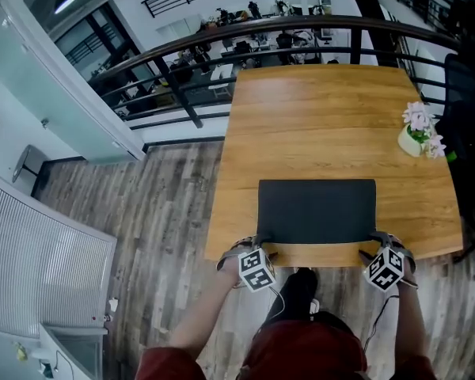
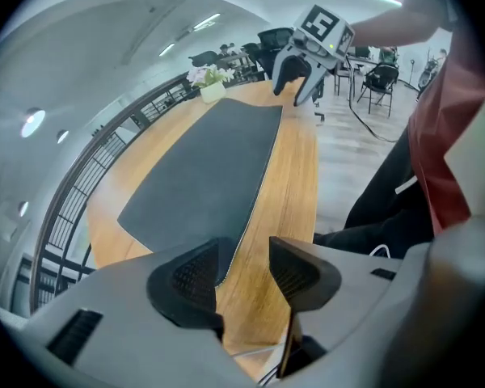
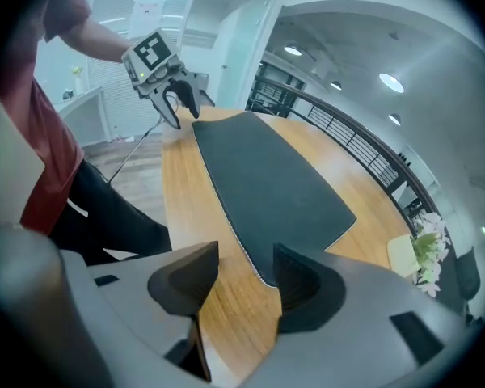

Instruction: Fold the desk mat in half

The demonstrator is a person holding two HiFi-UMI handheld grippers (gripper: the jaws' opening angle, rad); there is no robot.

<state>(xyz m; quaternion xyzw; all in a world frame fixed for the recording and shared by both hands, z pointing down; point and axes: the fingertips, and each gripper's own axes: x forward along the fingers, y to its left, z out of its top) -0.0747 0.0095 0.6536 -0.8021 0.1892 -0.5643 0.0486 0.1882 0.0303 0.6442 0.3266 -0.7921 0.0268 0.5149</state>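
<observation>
Left claw (image 2: pixel 244 257) open, empty, over desk mat (image 1: pixel 317 210) near-left corner | right claw (image 3: pixel 246 265) open, empty, over near-right corner | mat lies flat, apparently unfolded, along surface (image 1: pixel 317 117) front edge | advice: pinch both corners past the stitched hem, lift evenly, carry to far edge, match corners | flower pot (image 1: pixel 416 133) well apart, no obstacle

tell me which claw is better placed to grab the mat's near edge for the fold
Left, narrowly. The left claw hangs open right at the desk mat's near corner. The right claw, also open, sits slightly outside its corner. It's nearly even.
</observation>
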